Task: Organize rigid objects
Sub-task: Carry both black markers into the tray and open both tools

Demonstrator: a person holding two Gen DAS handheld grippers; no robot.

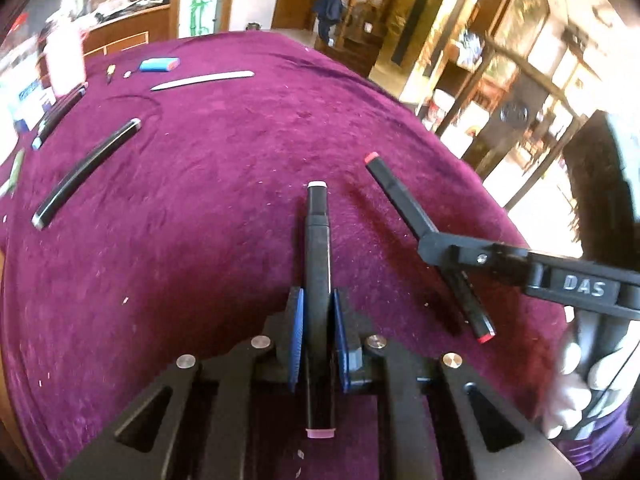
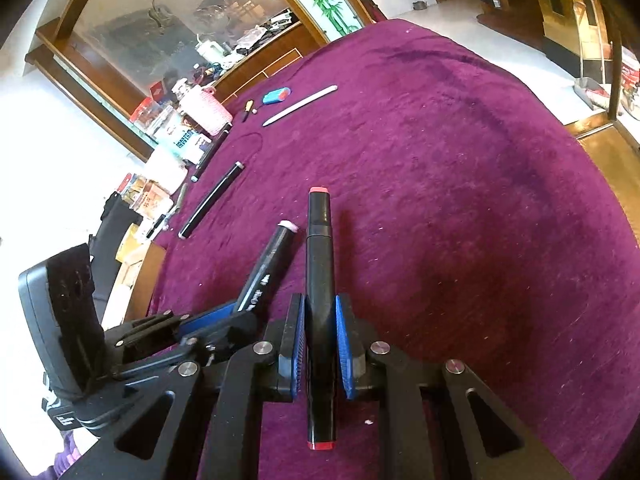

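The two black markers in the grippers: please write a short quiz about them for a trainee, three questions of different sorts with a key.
1. True or false: the left gripper is shut on the marker with pink ends.
2. Multiple choice: the marker in the right gripper has end caps that are A) blue, B) red, C) green.
3. Short answer: which long pale object lies near the blue case at the far side of the purple cloth?

Key
1. True; its blue fingers press both sides of the barrel.
2. B; it is the marker with red ends.
3. The white stick.
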